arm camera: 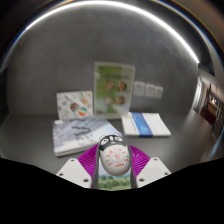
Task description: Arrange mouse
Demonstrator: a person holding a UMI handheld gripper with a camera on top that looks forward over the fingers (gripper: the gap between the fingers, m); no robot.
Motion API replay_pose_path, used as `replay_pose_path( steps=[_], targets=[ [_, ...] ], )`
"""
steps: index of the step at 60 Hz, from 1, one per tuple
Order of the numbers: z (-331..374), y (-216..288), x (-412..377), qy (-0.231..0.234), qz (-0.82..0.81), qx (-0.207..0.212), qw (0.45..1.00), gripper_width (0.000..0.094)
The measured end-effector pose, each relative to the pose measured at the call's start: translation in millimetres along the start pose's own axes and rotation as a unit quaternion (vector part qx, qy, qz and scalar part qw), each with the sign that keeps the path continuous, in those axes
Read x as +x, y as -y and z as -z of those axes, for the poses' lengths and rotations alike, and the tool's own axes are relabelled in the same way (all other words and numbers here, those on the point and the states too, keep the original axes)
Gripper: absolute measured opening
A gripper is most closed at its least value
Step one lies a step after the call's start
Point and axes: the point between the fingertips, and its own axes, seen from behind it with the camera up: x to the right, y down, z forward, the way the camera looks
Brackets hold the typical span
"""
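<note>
A white panda-patterned mouse (111,158), with black ears and red markings on its back, sits between my gripper's (112,166) two fingers. The purple pads (89,160) press against both of its sides, so the gripper is shut on the mouse. The mouse is held above a grey table (30,135). Its underside and what lies directly beneath it are hidden.
A white plastic-wrapped pack (78,134) lies just ahead to the left. A blue-and-white booklet (146,123) lies ahead to the right. A small picture card (74,104) and a green-and-white leaflet (114,86) lean against the back wall, beside wall sockets (147,90).
</note>
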Motion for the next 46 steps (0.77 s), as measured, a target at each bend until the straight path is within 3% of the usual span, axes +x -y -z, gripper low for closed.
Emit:
replay_pose_path(
  steps=[8, 15, 19, 25, 26, 32, 35, 46],
  targets=[
    [-50, -68, 30, 0.000, -0.025, -0.075, 0.997, 0.0442],
    [-67, -101, 21, 0.037, -0.010, -0.104, 0.994, 0.0449],
    [-70, -101, 19, 0.048, -0.009, -0.094, 0.994, 0.0469],
    [-72, -99, 19, 0.075, -0.009, -0.091, 0.993, 0.0641],
    [-71, -100, 18, 0.082, -0.011, -0.094, 0.992, 0.0613],
    [-52, -98, 15, 0.137, -0.036, -0.095, 0.985, 0.0903],
    [-33, -93, 23, 0.157, -0.040, -0.087, 0.983, 0.0834],
    [35, -117, 98, 0.146, -0.046, -0.071, 0.986, 0.0851]
  ],
)
